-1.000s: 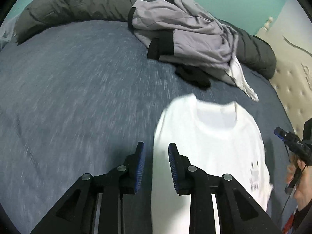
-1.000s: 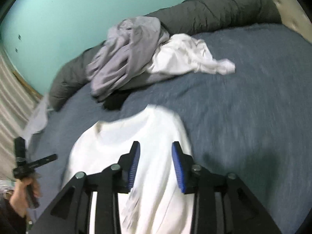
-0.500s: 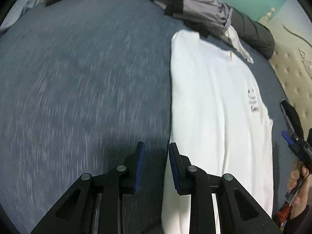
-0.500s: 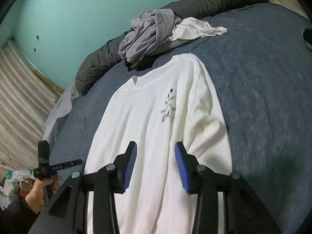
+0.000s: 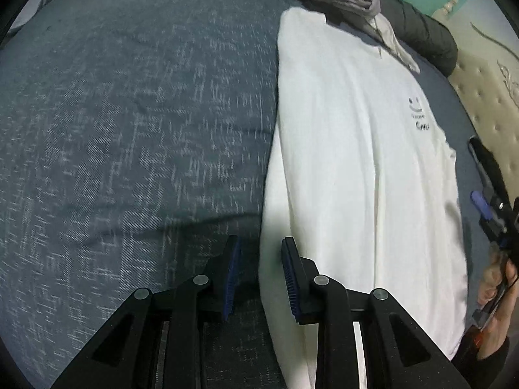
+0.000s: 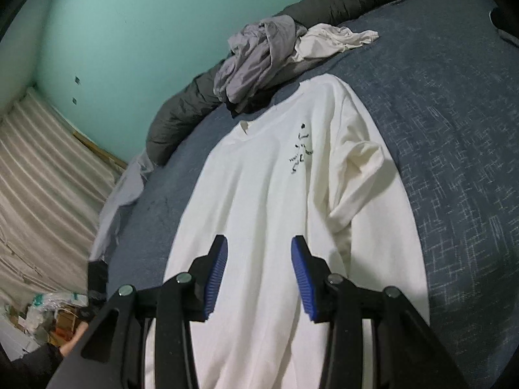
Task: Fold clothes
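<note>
A white short-sleeved T-shirt [image 6: 275,214] with a small black chest print lies spread flat, collar at the far end, on a bed covered in a blue-grey woven bedspread [image 5: 129,113]. The left claw [image 5: 259,275] hovers over the shirt's left edge, its blue-padded fingers a narrow gap apart and gripping nothing; the hem edge runs just beneath the right finger, while bedspread shows under the left one. The right claw [image 6: 258,272] hangs above the shirt's lower body, its fingers parted more widely with only flat white cloth visible beneath them and nothing pinched. The shirt's right sleeve [image 6: 356,175] is folded inward onto the body. At the far end of the bed, just beyond the collar, a heap of crumpled grey and white garments [image 6: 259,61] rests against a rolled dark grey quilt [image 6: 181,113]. A turquoise wall [image 6: 146,32] stands behind the bed, and a beige tufted headboard [image 5: 486,97] shows at the right in the left wrist view.
</note>
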`<state>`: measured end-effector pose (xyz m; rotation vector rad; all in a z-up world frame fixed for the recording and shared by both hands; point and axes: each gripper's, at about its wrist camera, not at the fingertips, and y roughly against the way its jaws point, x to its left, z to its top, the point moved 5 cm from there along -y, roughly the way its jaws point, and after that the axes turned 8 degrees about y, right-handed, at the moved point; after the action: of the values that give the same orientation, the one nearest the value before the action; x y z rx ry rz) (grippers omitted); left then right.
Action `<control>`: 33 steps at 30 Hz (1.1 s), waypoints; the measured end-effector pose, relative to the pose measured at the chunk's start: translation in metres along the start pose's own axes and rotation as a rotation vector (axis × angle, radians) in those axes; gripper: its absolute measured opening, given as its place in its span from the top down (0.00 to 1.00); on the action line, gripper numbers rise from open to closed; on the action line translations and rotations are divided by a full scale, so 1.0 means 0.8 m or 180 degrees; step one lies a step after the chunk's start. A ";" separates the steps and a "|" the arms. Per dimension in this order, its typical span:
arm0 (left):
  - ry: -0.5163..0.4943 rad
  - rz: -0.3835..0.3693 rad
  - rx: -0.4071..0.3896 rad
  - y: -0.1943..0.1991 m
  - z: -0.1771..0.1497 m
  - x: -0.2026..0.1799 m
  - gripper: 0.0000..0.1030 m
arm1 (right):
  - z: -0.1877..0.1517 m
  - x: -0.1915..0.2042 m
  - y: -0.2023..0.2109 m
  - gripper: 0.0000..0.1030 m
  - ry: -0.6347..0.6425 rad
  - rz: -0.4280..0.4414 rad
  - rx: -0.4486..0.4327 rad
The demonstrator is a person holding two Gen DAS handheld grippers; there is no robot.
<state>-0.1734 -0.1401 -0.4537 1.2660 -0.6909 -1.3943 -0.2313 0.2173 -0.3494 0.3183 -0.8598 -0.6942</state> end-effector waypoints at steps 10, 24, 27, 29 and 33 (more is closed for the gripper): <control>-0.0075 -0.0043 -0.0086 0.003 -0.015 -0.005 0.95 | 0.001 -0.005 -0.021 0.60 -0.0023 0.0032 0.0001; 0.0078 0.0389 -0.0744 0.137 0.049 0.052 0.97 | 0.010 -0.002 -0.019 0.60 -0.0003 0.0059 -0.0076; 0.0178 0.0546 -0.0789 0.148 0.071 0.083 0.97 | 0.010 -0.003 -0.020 0.60 0.0004 0.0048 -0.0075; 0.0229 0.0649 -0.0805 0.153 0.084 0.101 0.97 | 0.010 -0.002 -0.021 0.60 0.0014 0.0043 -0.0068; 0.0330 0.0848 -0.0893 0.160 0.112 0.129 0.97 | 0.011 0.000 -0.024 0.60 0.0048 0.0022 -0.0057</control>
<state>-0.2012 -0.2897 -0.3455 0.9787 -0.5485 -1.1528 -0.2464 0.2032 -0.3539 0.3041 -0.8396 -0.6918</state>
